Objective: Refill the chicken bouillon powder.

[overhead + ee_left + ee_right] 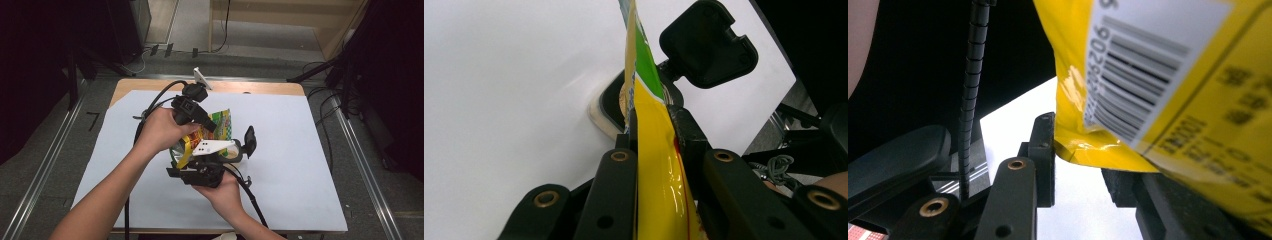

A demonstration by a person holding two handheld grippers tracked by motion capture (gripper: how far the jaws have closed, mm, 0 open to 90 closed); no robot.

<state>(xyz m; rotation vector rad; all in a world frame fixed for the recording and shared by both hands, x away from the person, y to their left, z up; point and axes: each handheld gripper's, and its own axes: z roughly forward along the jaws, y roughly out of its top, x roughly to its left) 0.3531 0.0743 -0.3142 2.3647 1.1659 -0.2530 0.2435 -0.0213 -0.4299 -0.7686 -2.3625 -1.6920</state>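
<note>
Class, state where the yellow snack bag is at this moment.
In the high view the yellow snack bag is held above the middle of the white table sheet, between both grippers, over a small container with an open black lid.

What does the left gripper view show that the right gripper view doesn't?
Left gripper view: the left tongs pinch the yellow and green snack bag over a small container with a black hinged lid standing open, on a white sheet.

Right gripper view: a barcode label on the bag's back, a ribbed black cable, and the right tongs, jaws parted, at the bag's bottom corner.

Both: the bag and the white sheet.
</note>
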